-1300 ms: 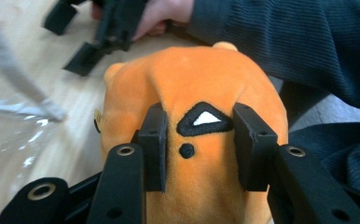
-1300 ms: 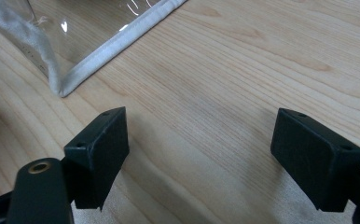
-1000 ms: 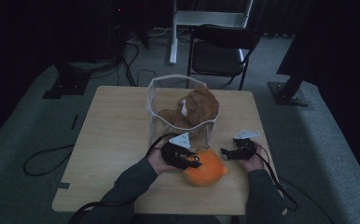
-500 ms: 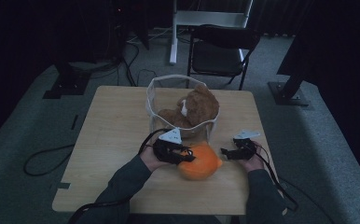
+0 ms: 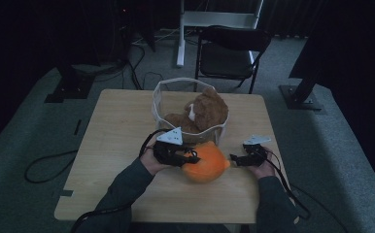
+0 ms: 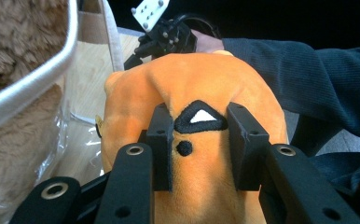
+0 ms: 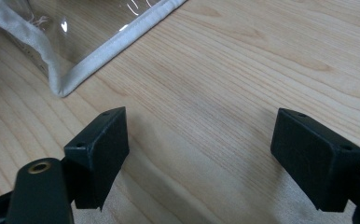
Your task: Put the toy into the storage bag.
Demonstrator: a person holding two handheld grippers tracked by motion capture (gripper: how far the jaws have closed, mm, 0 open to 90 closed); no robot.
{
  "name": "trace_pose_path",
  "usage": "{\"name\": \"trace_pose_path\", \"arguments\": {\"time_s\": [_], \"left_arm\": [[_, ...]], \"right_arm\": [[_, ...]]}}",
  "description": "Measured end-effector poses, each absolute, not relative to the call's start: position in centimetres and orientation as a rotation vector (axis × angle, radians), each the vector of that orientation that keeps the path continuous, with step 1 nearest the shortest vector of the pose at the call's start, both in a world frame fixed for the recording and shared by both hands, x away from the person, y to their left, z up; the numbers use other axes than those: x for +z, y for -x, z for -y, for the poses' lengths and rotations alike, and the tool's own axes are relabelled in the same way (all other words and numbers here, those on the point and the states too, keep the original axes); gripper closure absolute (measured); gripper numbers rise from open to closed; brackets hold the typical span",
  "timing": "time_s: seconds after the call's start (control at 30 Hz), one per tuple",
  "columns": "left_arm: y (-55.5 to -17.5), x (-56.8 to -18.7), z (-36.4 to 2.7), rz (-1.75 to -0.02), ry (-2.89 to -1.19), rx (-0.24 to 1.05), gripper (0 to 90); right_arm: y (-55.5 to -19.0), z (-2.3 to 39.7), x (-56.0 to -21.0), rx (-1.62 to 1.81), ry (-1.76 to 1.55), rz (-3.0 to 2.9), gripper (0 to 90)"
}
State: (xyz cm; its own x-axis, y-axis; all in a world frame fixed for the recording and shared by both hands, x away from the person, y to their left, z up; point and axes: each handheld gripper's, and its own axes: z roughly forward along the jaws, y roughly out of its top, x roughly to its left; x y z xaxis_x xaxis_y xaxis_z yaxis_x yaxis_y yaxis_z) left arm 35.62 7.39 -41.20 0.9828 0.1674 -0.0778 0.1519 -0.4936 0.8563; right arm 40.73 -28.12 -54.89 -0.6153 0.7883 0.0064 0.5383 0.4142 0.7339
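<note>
Orange plush toy pinched in the left gripper, right gripper idle and wide.

From the high view, the left gripper (image 5: 191,156) held the orange plush toy (image 5: 206,164) just in front of the clear basket (image 5: 162,92) with its brown teddy bear (image 5: 202,111), while the right gripper (image 5: 234,158) sat near the toy on the table (image 5: 112,126). In the left gripper view, both jaws pinched a fold of the plush (image 6: 201,93). In the right gripper view, the jaws stood wide apart over bare wood, nothing between them.

orange plush toy (image 5: 206,164) — black-and-white markings, brown teddy (image 5: 202,112), black claws
</note>
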Motion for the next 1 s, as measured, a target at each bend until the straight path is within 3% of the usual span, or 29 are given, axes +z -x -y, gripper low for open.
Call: {"name": "trace_pose_path", "arguments": {"time_s": [1.0], "left_arm": [[-35.6, -37.6, -7.9, -0.159, -2.057, 0.031, 66.5]], "right_arm": [[-40.7, 28.1, -54.9, 1.024, -1.144, -2.334, 18.3]]}}
